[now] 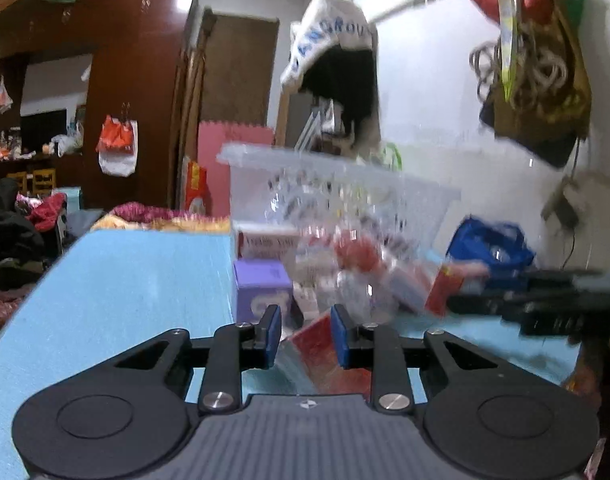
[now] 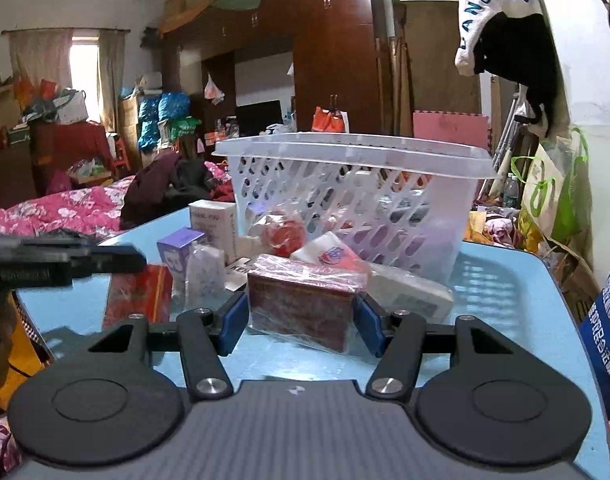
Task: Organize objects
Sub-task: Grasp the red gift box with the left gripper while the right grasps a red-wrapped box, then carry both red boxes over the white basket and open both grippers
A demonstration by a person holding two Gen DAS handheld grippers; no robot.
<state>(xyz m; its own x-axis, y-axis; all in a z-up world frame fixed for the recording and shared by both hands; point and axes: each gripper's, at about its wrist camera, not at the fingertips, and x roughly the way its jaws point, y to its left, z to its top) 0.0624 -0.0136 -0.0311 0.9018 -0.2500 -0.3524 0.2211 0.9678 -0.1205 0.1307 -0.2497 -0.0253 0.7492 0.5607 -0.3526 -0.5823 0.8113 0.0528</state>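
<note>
A white plastic basket (image 2: 357,184) stands on the blue table (image 2: 513,304); it also shows blurred in the left wrist view (image 1: 337,188). My right gripper (image 2: 301,320) is shut on a dark red box wrapped in clear plastic (image 2: 301,300), held just above the table. My left gripper (image 1: 305,336) has its jaws closed on a flat red packet (image 1: 321,348). Loose in front of the basket lie a purple box (image 1: 261,288) (image 2: 177,248), a white box (image 2: 213,224), a red round item (image 2: 283,236) and a tissue pack (image 2: 329,254).
The left gripper's body (image 2: 57,264) shows dark at the left of the right wrist view, above a red packet (image 2: 141,292). The right gripper's body (image 1: 545,300) crosses the left wrist view. A blue bag (image 2: 605,320) stands at the table's right edge. A bed (image 2: 65,208) lies beyond.
</note>
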